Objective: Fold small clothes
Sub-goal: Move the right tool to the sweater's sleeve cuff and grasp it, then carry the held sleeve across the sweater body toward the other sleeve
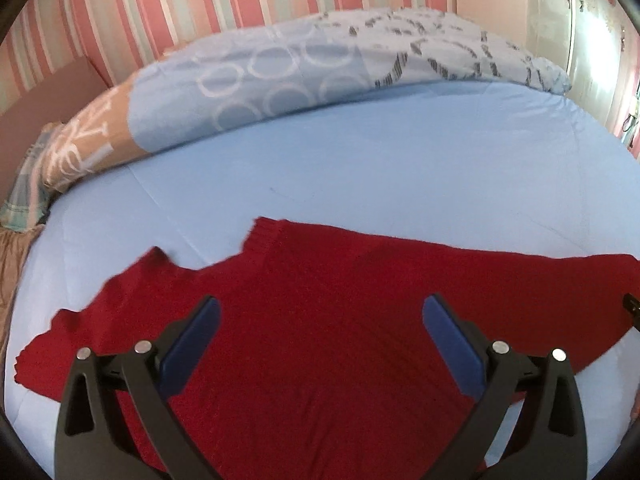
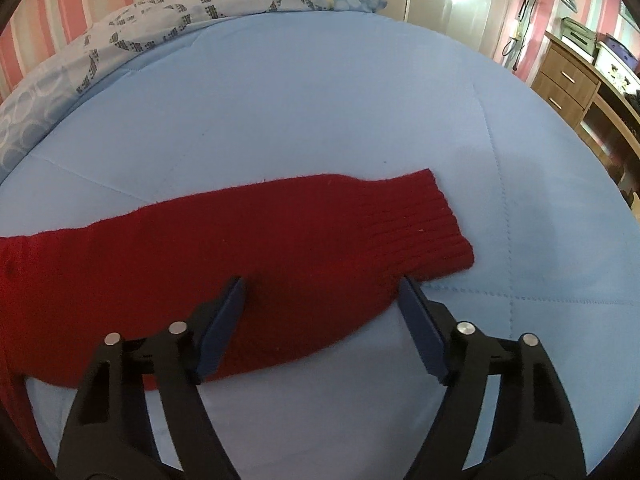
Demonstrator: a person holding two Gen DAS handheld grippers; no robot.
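A red knitted sweater (image 1: 320, 300) lies flat on the light blue bed (image 1: 360, 160). In the left wrist view my left gripper (image 1: 320, 308) is open and empty, just above the sweater's body, with a sleeve (image 1: 80, 320) stretching to the left. In the right wrist view the sweater's ribbed end (image 2: 420, 224) lies to the right on the bed (image 2: 320, 100). My right gripper (image 2: 322, 288) is open and empty over the sweater's (image 2: 200, 248) lower edge, one finger over the knit, the other at its rim.
A patterned duvet (image 1: 320, 64) is bunched along the far side of the bed against a striped wall; it also shows in the right wrist view (image 2: 160, 16). A wooden dresser (image 2: 576, 80) stands beyond the bed's right edge.
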